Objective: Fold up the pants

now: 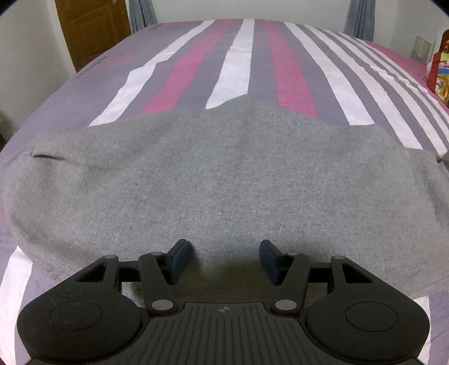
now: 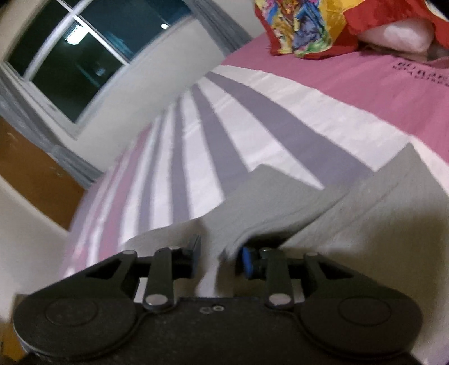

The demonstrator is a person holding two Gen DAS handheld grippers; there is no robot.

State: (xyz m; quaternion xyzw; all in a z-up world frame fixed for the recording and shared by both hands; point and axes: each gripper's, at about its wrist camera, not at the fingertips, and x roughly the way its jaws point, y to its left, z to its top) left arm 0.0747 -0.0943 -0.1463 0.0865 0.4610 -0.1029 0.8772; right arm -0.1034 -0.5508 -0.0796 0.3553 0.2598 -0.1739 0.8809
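The pants (image 1: 224, 174) lie spread across the near part of the bed (image 1: 241, 56). The left gripper (image 1: 226, 259) hangs just over their near edge, its jaws apart. The right gripper (image 2: 219, 259) has a fold of the pants between its jaws. A pillow (image 2: 308, 25) sits at the bed's far right. A door (image 1: 92, 28) stands behind the bed, to the left.

Likely a home bedroom: striped bed (image 1: 241, 64), wooden door (image 1: 92, 28), curtained window (image 2: 84, 56).

Dark print on pink bedsheet (image 2: 364, 92) – blurred, nothing readable
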